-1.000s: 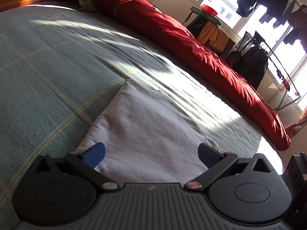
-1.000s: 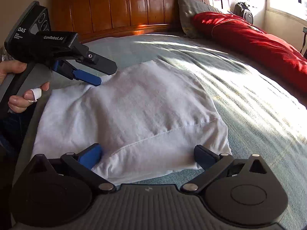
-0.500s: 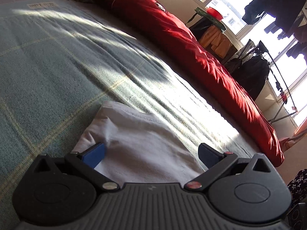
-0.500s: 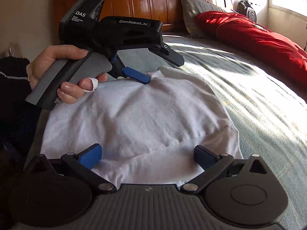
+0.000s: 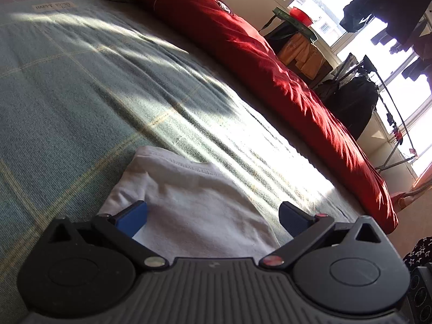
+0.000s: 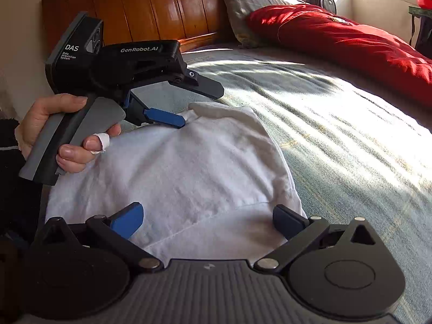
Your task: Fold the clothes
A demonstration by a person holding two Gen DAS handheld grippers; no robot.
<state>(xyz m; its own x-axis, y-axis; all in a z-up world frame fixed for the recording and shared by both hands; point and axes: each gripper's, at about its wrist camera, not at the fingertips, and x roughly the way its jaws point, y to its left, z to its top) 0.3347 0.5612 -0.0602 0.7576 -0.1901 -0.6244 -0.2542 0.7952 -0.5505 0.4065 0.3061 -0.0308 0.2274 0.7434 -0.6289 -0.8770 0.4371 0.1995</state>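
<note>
A white garment [image 6: 189,172] lies partly folded on the green plaid bedspread [image 6: 337,140]. In the left wrist view its hemmed far edge [image 5: 189,167] shows just beyond my left gripper [image 5: 213,216], which is open with the cloth between and under its fingers. In the right wrist view the same left gripper [image 6: 199,102] hovers open over the garment's far corner, held by a hand [image 6: 54,129]. My right gripper [image 6: 208,220] is open at the garment's near edge, its blue fingers [image 6: 127,220] resting low over the cloth.
A red quilt [image 5: 270,75] runs along the far side of the bed. A grey pillow [image 6: 248,8] leans on the wooden headboard [image 6: 162,8]. Beyond the bed stand a drying rack with dark clothes [image 5: 378,5], bags [image 5: 351,105] and a window.
The left gripper has moved forward along the garment toward its far corner, so less cloth lies ahead of it. The right gripper has stayed at the near edge. Both stay open.
</note>
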